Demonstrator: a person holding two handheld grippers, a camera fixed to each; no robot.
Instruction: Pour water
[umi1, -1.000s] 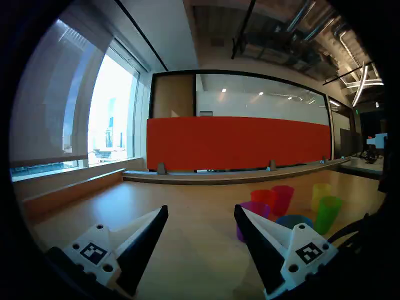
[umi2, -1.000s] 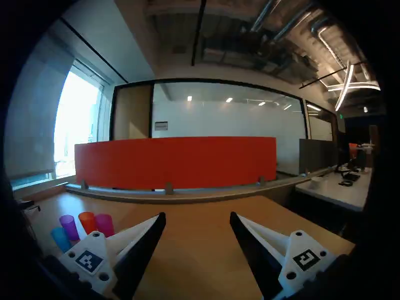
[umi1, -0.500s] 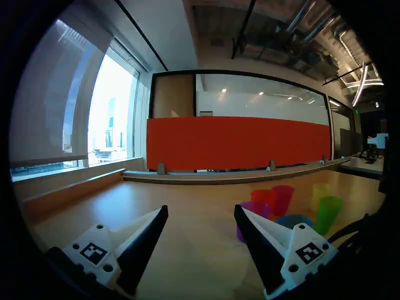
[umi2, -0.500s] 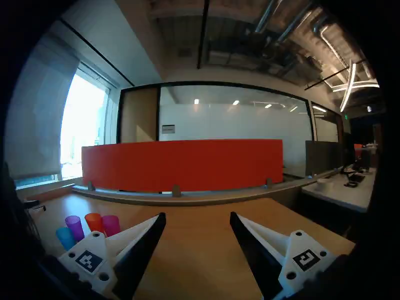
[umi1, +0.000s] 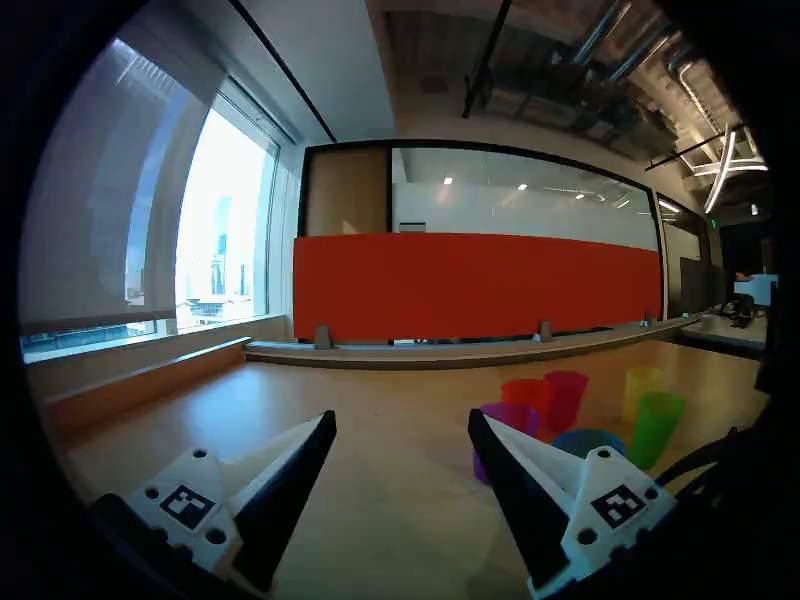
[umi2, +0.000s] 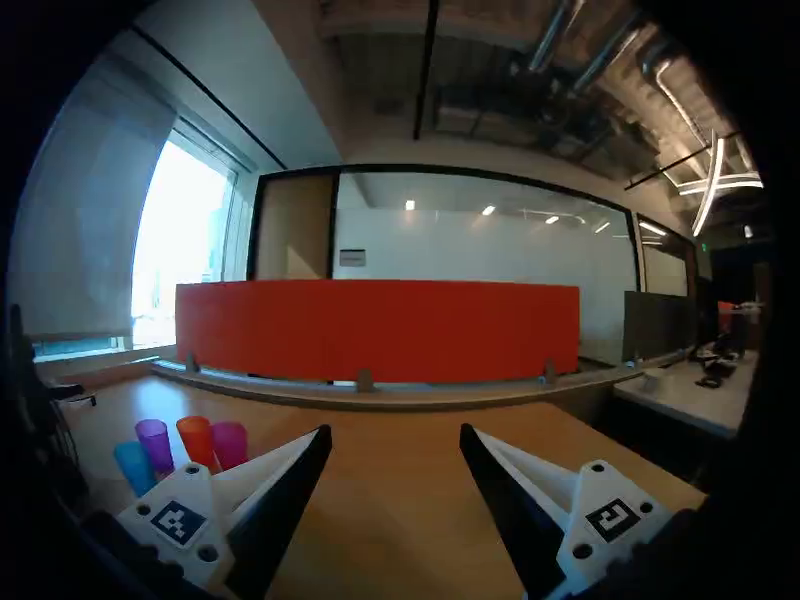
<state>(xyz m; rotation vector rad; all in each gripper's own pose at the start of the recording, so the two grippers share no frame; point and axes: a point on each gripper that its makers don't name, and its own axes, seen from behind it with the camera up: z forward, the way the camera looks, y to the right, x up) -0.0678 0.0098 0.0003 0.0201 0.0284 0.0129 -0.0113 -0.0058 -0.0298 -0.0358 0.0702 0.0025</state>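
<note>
Presently left tool (umi1: 401, 415) and right tool (umi2: 394, 430) both gape, empty. Cups (umi1: 565, 395) stand upright, right-forward of the left tool, seemingly nearer it than the right.

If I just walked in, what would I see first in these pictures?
The big red panel stretching along the far edge of the wooden table grabs the eye first, with a bright window to its left. Next come the coloured cups bunched on the table, beyond the open left claw and toward its right side. The right claw is open too, with bare table between its fingers.
</note>
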